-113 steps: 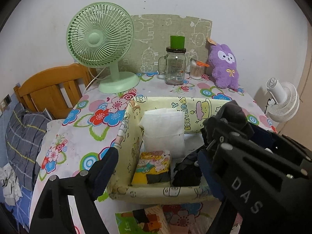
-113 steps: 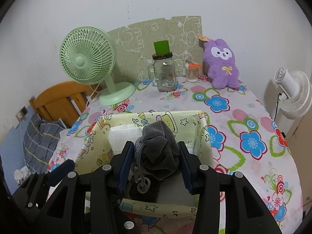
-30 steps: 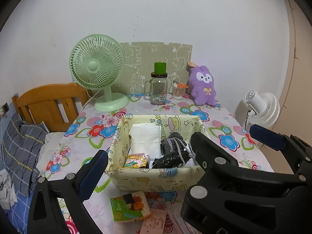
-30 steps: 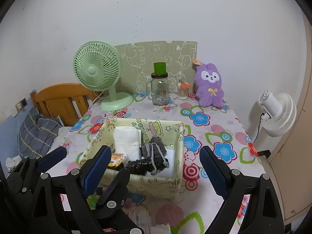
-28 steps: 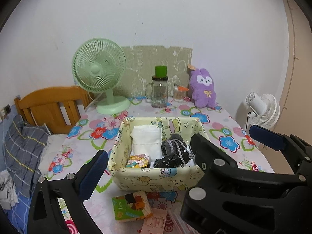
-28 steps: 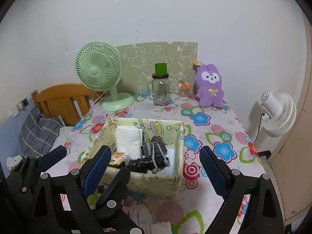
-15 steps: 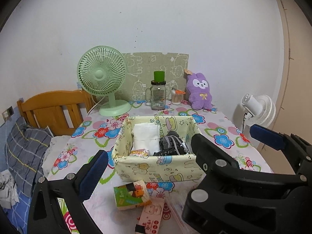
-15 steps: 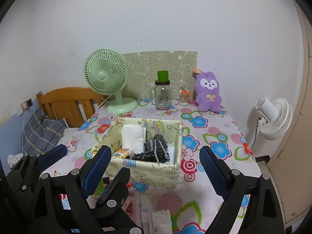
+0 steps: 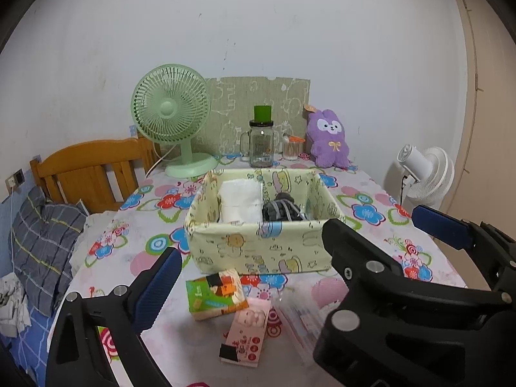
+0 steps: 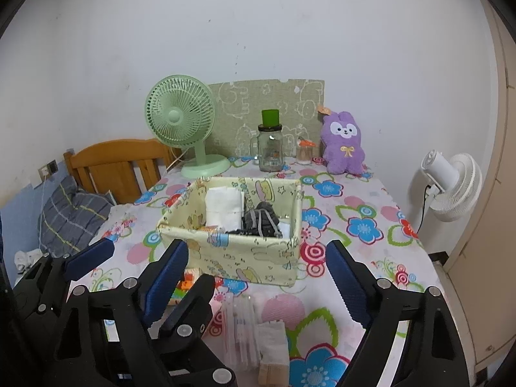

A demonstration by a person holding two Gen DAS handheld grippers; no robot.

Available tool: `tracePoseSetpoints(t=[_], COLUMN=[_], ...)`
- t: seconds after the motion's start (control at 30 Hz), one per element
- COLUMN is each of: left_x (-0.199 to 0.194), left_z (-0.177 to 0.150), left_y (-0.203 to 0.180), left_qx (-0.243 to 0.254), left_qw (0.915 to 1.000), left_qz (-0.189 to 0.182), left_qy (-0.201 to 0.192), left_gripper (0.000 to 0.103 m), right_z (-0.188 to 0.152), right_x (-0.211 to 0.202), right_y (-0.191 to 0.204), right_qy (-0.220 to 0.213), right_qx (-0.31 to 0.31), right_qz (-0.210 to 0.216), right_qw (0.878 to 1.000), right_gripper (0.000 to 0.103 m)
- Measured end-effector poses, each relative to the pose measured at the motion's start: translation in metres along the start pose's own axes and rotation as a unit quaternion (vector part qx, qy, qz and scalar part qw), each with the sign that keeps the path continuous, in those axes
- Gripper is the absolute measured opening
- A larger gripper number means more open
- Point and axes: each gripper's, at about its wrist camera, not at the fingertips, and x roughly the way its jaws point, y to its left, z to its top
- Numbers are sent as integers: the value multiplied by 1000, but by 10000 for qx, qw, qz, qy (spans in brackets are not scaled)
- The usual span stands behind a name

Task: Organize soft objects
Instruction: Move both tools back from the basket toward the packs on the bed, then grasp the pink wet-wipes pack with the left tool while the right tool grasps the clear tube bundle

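- Left gripper [image 9: 292, 248] hangs wide open, holding nothing; the yellow fabric basket [image 9: 261, 248] sits ahead, framed between its jaws.
- Right gripper [image 10: 258, 267] is spread just as wide and empty, basket dead ahead.
- Inside the basket: a white folded cloth [image 10: 224, 208] beside a grey bundle [image 10: 262, 221].
- Below the left jaws, a green tissue pack [image 9: 214, 293] and a pink packet [image 9: 248, 330] lie on the floral tablecloth [image 10: 354, 225].
- Under the right jaws, a clear packet [image 10: 240, 332], possibly of swabs.
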Motion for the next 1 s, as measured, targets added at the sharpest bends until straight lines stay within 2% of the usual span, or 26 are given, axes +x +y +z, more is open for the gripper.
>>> tracePoseSetpoints(t=[0.6,0.9,1.0], left_x=[17,35,41], left_z=[-46,-61,-66], left_y=[4,6,8], left_qx=[-114,-9,7], left_qw=[9989,9970,9960], left_qz=[46,163,172], left_qy=[461,756,874], left_gripper=[90,84,79], right_z=[-44,-62,-67], right_x=[19,42,50], right_y=[1,0,1], right_qy=[363,713,829], right_qx=[46,194,201], right_qz=[204,258,286], right_qw=[9991,9969,9959], right_gripper=[76,73,69])
